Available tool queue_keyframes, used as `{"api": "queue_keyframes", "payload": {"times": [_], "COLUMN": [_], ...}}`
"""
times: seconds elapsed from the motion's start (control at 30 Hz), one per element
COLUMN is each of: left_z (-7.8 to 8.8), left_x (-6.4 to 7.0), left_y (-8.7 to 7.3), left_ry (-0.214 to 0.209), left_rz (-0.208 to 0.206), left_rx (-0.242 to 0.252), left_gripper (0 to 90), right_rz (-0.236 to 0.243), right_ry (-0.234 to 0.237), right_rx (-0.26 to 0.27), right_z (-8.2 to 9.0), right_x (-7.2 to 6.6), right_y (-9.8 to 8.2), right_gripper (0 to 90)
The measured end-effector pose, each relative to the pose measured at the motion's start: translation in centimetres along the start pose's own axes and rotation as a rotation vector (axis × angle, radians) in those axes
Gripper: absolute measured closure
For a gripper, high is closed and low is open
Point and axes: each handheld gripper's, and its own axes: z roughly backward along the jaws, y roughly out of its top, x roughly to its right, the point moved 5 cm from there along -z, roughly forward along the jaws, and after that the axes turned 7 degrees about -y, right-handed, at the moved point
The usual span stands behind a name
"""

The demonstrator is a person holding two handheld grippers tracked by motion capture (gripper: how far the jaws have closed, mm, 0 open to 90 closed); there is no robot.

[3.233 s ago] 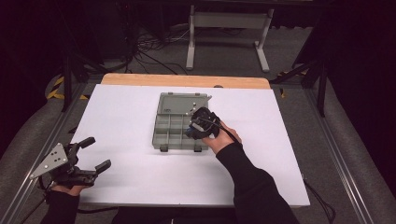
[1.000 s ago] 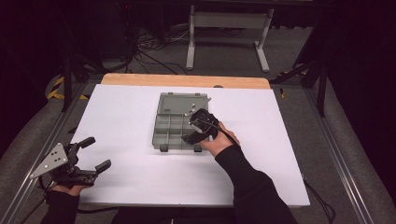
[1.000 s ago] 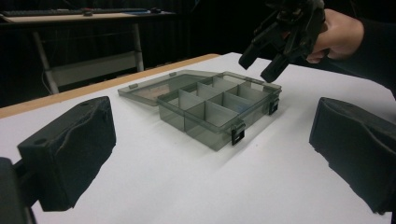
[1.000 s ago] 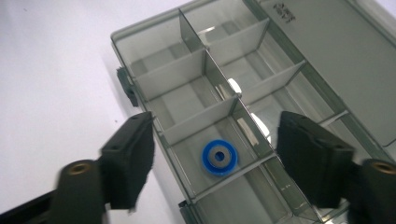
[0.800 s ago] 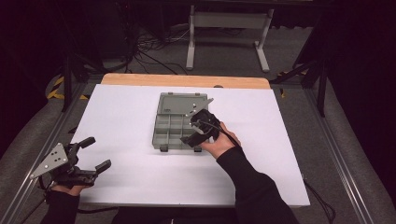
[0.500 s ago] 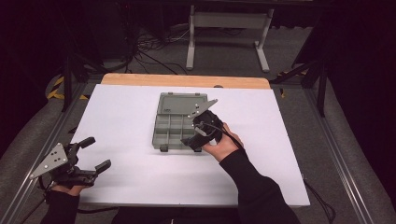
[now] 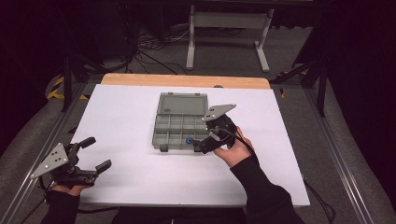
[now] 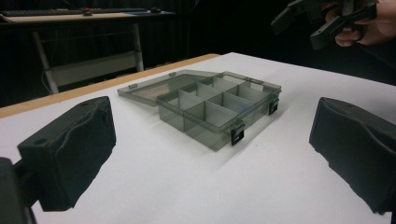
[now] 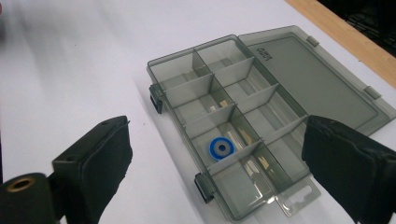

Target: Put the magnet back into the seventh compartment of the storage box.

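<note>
Compartment box, open, on white table; one blue ring inside.

High view: right gripper (image 7: 201,145) has drawn back from the compartment box (image 7: 180,122) toward its near right corner, grey plate tipped higher than half a second ago; left gripper (image 7: 95,155) unchanged at the table's near left edge, jaws spread, empty. White table (image 7: 121,116) with wooden far strip; dark room, cables and a metal stand behind.
Left gripper view: box near centre, lid laid flat behind, two black latches in front; right gripper (image 8: 322,23) above at upper right.
Right gripper view: jaws released, wide apart, over the box; blue ring (image 9: 221,149) lies in a front-row compartment, second from the right end.
</note>
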Motion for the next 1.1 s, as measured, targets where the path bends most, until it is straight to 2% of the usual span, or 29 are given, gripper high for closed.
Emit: {"api": "queue_keyframes", "payload": {"times": [0.13,0.3,0.47,0.7,0.9,1.1], "left_z": [0.0,0.0,-0.1,-0.2,-0.2,-0.2], "left_x": [0.0,0.0,0.0,0.1,0.0,0.0], "left_y": [0.0,0.0,0.0,0.0,-0.1,-0.1], "left_ry": [-0.001,0.0,0.004,0.003,0.003,0.005], "left_rz": [0.001,0.001,0.0,0.0,0.002,0.003], "left_rx": [-0.001,-0.001,0.002,0.003,0.003,0.004], "left_gripper": [1.1,1.1,1.1,1.1,1.1,1.1], "right_rz": [-0.005,-0.03,-0.05,-0.09,-0.108,-0.134], "right_ry": [-0.03,-0.044,-0.059,-0.089,-0.113,-0.142], "right_rx": [0.037,0.104,0.171,0.235,0.27,0.306], "right_z": [1.3,3.0,4.6,6.5,7.3,7.9], "right_x": [0.4,0.6,0.9,1.2,1.3,1.4], "right_y": [-0.7,-1.5,-2.8,-4.6,-5.8,-7.8], "right_gripper": [4.4,1.6,0.4,0.4,0.3,0.4]}}
